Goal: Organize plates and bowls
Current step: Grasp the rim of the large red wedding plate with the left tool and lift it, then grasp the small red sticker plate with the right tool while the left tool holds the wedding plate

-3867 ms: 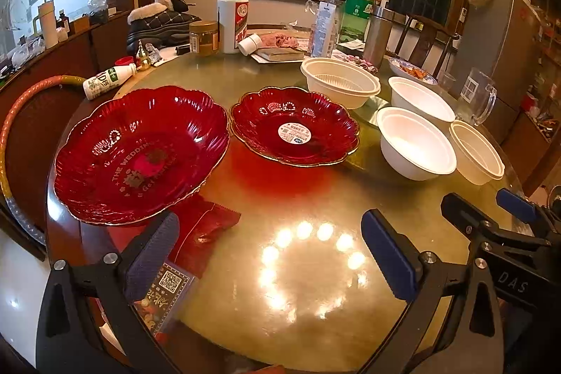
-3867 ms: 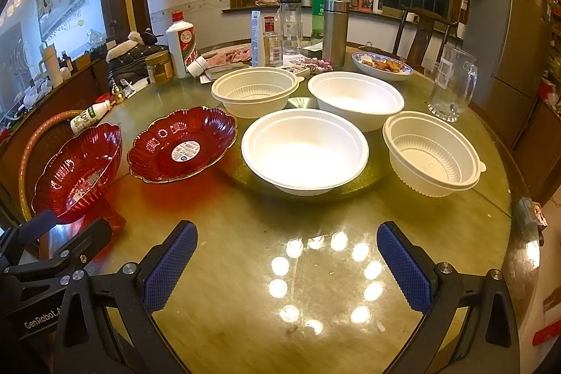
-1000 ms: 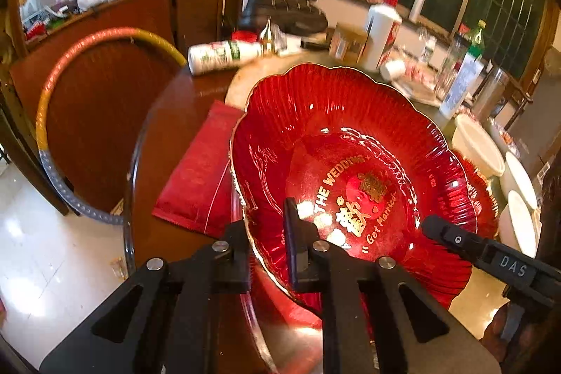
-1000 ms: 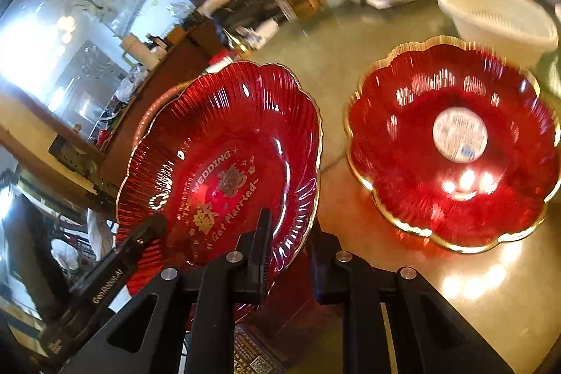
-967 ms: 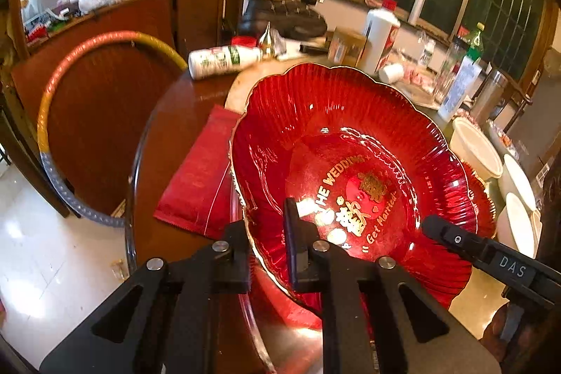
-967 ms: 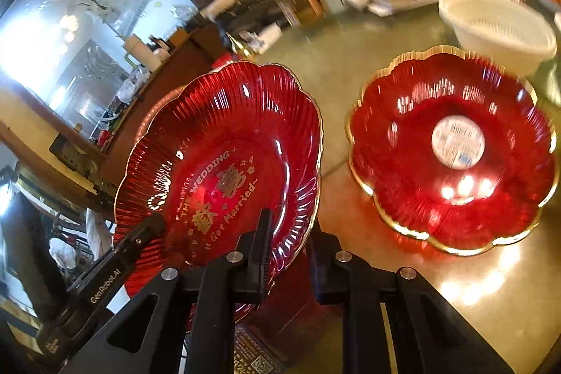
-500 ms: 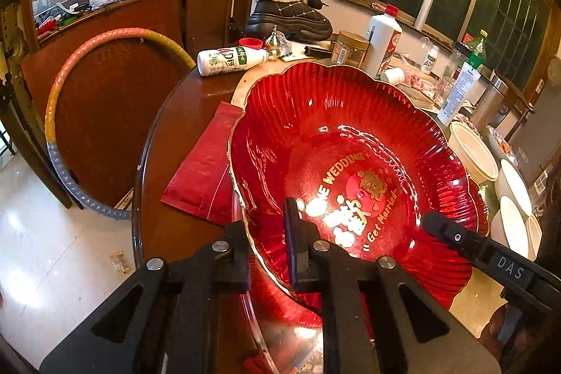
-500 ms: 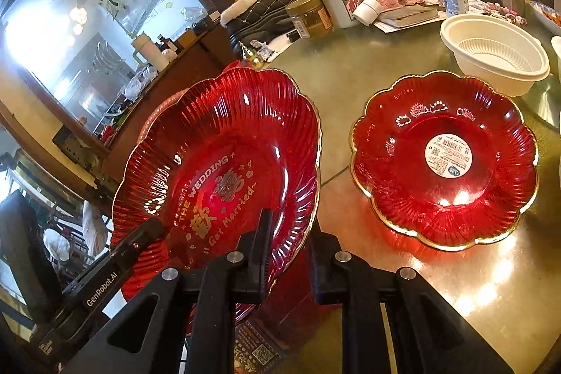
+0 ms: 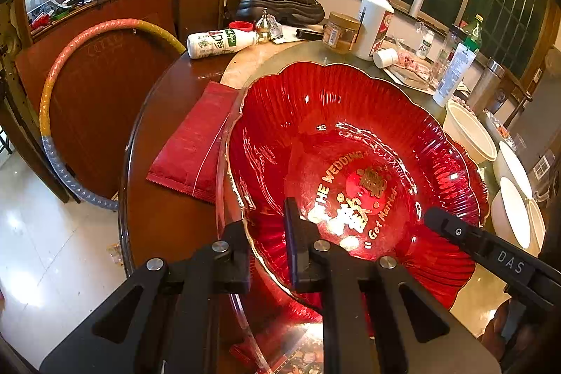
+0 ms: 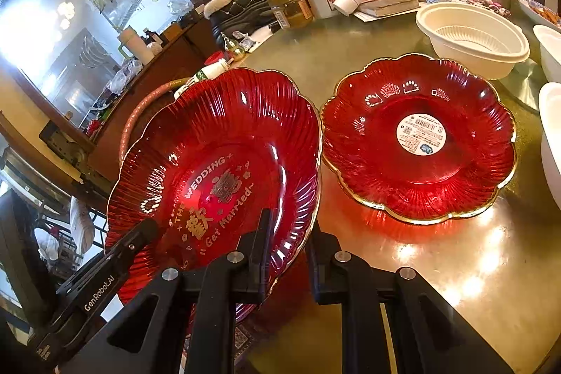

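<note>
A large red fluted plate (image 9: 350, 142) with gold "The Wedding" lettering is held tilted above the round table. My left gripper (image 9: 266, 233) is shut on its near-left rim. My right gripper (image 10: 287, 233) is shut on its right rim (image 10: 308, 163). A smaller red plate (image 10: 420, 135) with a round white sticker lies flat on the table to the right. A ribbed cream bowl (image 10: 470, 41) stands behind it. White bowls (image 9: 512, 195) sit at the right edge of the left wrist view.
A red packet (image 9: 193, 142) lies on the table edge left of the held plate. Bottles, a jar (image 9: 340, 32), a boot (image 9: 280, 2) and food clutter the far side. A hoop (image 9: 70, 58) leans against a folded tabletop beside the table.
Both grippers went from open over the table to shut on the large red plate. Over the last second the plate has risen slightly and tilted, still held by both.
</note>
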A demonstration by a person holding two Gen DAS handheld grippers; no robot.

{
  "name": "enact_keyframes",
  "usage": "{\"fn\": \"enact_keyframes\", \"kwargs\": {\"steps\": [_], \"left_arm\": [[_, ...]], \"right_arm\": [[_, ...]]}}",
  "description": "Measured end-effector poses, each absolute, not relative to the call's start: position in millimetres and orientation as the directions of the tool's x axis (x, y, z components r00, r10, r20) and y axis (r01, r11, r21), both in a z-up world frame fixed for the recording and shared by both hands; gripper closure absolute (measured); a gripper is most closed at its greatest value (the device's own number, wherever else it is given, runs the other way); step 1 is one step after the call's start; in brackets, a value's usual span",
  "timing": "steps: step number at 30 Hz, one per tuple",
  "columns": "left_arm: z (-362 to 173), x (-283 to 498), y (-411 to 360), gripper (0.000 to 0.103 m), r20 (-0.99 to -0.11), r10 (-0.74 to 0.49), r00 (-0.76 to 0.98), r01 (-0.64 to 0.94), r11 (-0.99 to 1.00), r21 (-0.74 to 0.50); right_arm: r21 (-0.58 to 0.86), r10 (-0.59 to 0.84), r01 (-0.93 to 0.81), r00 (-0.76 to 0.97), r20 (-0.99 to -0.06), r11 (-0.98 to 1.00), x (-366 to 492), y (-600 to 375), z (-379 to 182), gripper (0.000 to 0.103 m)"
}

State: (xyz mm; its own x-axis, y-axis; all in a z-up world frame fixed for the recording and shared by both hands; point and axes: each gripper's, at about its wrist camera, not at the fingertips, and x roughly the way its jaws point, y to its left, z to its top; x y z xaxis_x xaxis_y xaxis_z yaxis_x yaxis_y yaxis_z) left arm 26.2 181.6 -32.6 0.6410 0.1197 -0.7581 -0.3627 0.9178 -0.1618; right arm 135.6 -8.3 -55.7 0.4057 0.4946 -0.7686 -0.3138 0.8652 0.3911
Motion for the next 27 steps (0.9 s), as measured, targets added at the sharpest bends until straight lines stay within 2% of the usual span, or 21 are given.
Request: {"fn": "enact_keyframes", "kwargs": {"steps": [12, 16, 19, 21, 22, 23, 24, 25, 27], "left_arm": [[-53.1, 28.8, 186.9, 0.089, -0.797, 0.113, 0.593, -0.394, 0.904, -0.165], [-60.9, 31.6, 193.5, 0.086, -0.815, 0.103, 0.571, -0.413, 0.894, -0.177], [-54.4, 31.5, 200.4, 0.071, -0.815, 0.11, 0.569, -0.431, 0.884, -0.181], [-43.2, 28.3, 205.9, 0.052, -0.791, 0.124, 0.6, -0.449, 0.87, -0.203], [-35.2, 26.9, 208.9, 0.047, -0.774, 0.137, 0.618, -0.458, 0.863, -0.213], [-25.2, 26.7, 210.6, 0.036, -0.753, 0.153, 0.64, -0.463, 0.859, -0.219], [-14.7, 28.6, 210.8, 0.028, -0.732, 0.163, 0.662, -0.458, 0.86, -0.223], [-4.5, 32.6, 208.8, 0.024, -0.711, 0.163, 0.684, -0.442, 0.868, -0.226], [14.9, 50.4, 196.6, 0.021, -0.689, 0.114, 0.716, -0.357, 0.907, -0.222]], "right_arm": [[0.354, 0.455, -0.31, 0.375, -0.807, 0.883, 138.3, 2.1, -67.1, 0.086], [0.357, 0.459, -0.315, 0.358, -0.813, 0.879, 142.1, 7.6, -70.7, 0.081], [0.373, 0.472, -0.32, 0.337, -0.814, 0.871, 143.8, 7.4, -70.2, 0.078], [0.399, 0.495, -0.315, 0.342, -0.799, 0.861, 143.9, -0.6, -62.5, 0.069], [0.407, 0.503, -0.312, 0.36, -0.785, 0.858, 143.7, -7.0, -56.0, 0.059], [0.412, 0.508, -0.305, 0.391, -0.768, 0.858, 143.4, -17.2, -47.6, 0.046], [0.416, 0.506, -0.29, 0.423, -0.752, 0.862, 143.1, -29.3, -39.7, 0.04], [0.423, 0.503, -0.273, 0.45, -0.738, 0.864, 143.2, -40.4, -34.0, 0.032], [0.45, 0.494, -0.217, 0.498, -0.712, 0.866, 143.6, -70.2, -26.0, 0.029]]}}
